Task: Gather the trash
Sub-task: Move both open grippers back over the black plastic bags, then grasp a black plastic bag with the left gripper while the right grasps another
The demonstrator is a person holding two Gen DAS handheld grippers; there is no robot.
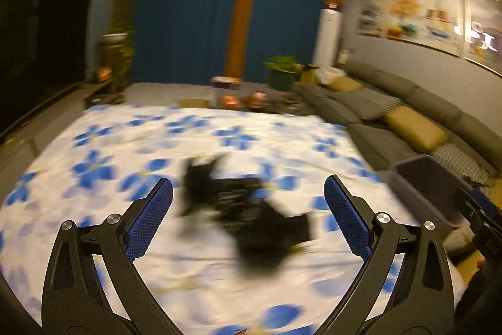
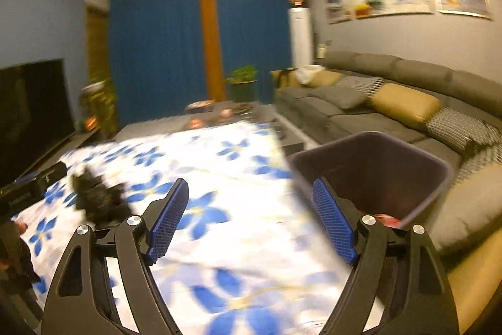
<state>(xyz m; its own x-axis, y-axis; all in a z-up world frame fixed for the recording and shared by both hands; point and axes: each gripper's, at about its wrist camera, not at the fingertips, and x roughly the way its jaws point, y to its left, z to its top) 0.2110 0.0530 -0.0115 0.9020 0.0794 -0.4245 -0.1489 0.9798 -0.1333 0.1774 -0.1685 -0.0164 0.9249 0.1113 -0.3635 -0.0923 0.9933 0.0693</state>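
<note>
A crumpled black piece of trash (image 1: 248, 209) lies on a white cloth with blue flowers (image 1: 131, 143). It is blurred. My left gripper (image 1: 248, 215) is open, its blue pads on either side of the trash and a little above it. In the right wrist view the same trash (image 2: 97, 197) lies at the left. My right gripper (image 2: 251, 218) is open and empty, over the cloth's (image 2: 219, 178) right edge. A dark purple bin (image 2: 373, 175) stands just right of it, with something red inside (image 2: 387, 218). The bin also shows in the left wrist view (image 1: 429, 190).
A grey sofa (image 2: 360, 102) with yellow and patterned cushions runs along the right wall behind the bin. A low table with small items (image 1: 248, 99) stands beyond the cloth. A dark TV (image 2: 31, 115) is at the left. The other gripper's body (image 2: 28, 187) shows at the left.
</note>
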